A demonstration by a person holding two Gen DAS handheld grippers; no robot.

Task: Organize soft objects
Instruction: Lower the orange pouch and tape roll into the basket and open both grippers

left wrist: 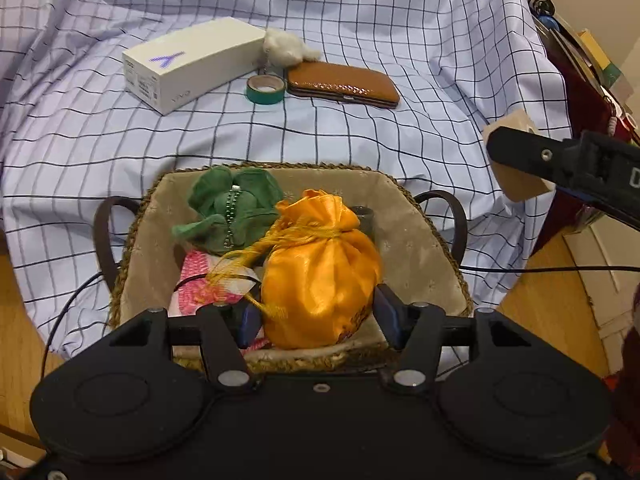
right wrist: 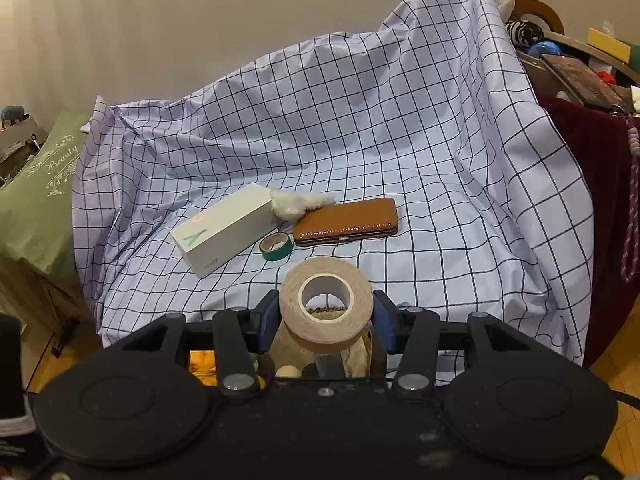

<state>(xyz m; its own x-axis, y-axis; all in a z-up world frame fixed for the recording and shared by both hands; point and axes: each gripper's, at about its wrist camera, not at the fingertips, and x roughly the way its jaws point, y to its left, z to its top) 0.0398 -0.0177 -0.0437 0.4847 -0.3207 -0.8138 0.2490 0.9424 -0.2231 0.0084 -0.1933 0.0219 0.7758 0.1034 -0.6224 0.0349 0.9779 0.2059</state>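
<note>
Woven basket [left wrist: 420,236] low on checked cloth [left wrist: 360,32], holding green plush [left wrist: 232,208] at back left, pink fabric [left wrist: 192,284] beneath, orange satin pouch [left wrist: 320,268] at front right between fingers of left gripper [left wrist: 318,320], narrowly parted, pads just off the pouch. Farther back: white box [right wrist: 224,228], green tape ring [right wrist: 276,248], white fluffy keychain [right wrist: 292,204], brown case [right wrist: 348,220]. Right gripper [right wrist: 326,316] clamped on beige tape roll [right wrist: 326,304].

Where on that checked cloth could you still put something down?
The checked cloth lies bare between the basket and the row of white box, green tape and brown case. That row is crowded; so is the basket.
</note>
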